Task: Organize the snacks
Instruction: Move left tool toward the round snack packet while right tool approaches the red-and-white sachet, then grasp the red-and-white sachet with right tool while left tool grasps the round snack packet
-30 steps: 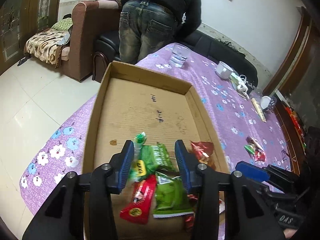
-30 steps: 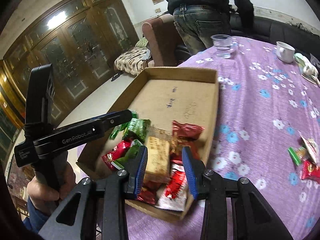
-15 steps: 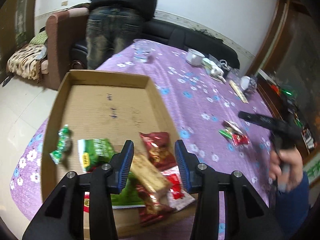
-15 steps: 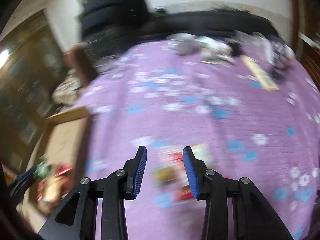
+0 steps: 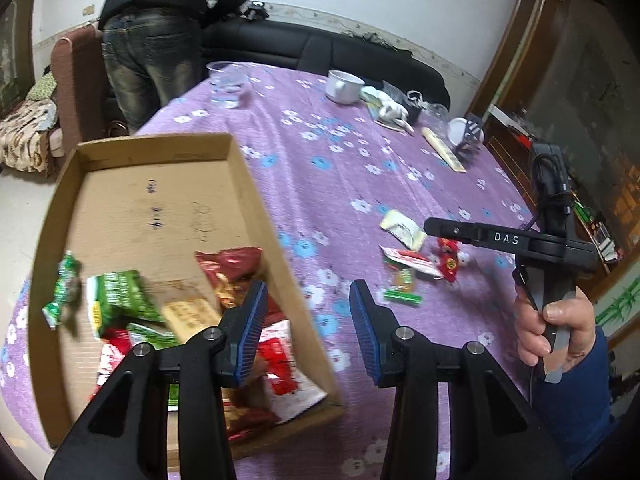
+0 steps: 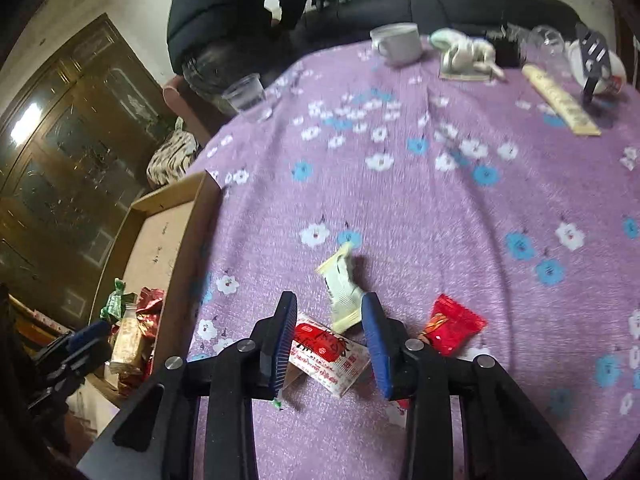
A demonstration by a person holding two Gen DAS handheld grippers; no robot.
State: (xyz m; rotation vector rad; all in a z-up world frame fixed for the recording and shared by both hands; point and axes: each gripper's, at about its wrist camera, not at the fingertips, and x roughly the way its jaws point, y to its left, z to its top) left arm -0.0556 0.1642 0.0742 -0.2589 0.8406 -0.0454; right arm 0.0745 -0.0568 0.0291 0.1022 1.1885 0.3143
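Observation:
A cardboard box (image 5: 160, 208) on the left of the purple table holds several snack packets, among them a green one (image 5: 120, 296), a dark red bag (image 5: 232, 264) and a beige biscuit pack (image 5: 188, 314). My left gripper (image 5: 304, 332) hovers open over the box's right wall, nothing between its pads. My right gripper (image 6: 330, 340) points down over loose snacks on the cloth. Its jaws are closing, with a red-and-white packet (image 6: 328, 348) and a cream packet (image 6: 342, 292) lying under the gap, untouched by the pads. A red packet (image 6: 452, 324) lies just to the right.
A plastic cup of water (image 5: 228, 84), a white mug (image 5: 344, 86) and a pale flat strip (image 5: 442, 152) sit toward the table's far side. A person in a dark jacket (image 5: 160, 40) bends over the black sofa behind. A small green packet (image 5: 402, 296) lies near the loose snacks.
My right gripper left the beige biscuit pack in the box and swung right, over the loose snacks on the cloth. My left gripper shifted right, from the box's middle to its right wall.

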